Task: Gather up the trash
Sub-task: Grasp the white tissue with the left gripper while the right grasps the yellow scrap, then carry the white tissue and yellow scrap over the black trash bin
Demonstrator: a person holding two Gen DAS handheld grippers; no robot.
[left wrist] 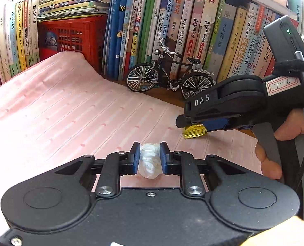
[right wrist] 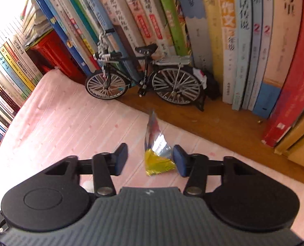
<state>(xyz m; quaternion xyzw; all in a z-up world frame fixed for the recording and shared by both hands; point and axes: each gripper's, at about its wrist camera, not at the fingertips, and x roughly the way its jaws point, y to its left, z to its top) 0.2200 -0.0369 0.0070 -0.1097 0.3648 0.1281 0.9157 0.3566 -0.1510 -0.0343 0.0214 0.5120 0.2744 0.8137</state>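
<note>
A crumpled white tissue wad (left wrist: 150,162) sits between the blue pads of my left gripper (left wrist: 150,149), which is shut on it just above the pink mat (left wrist: 70,112). To its right, my right gripper (left wrist: 181,123) points down over a gold and silver foil wrapper (left wrist: 195,131). In the right wrist view this wrapper (right wrist: 158,162) lies on the mat between the jaws of the right gripper (right wrist: 150,155). Those jaws stand open: the left pad is well apart from the wrapper, and the right pad is at its edge.
A model bicycle (left wrist: 168,75) stands on the wooden shelf (right wrist: 223,123) just behind the mat. A row of upright books (left wrist: 193,30) lines the back. A red crate (left wrist: 74,34) sits at the back left. A person's hand (left wrist: 275,143) holds the right gripper's handle.
</note>
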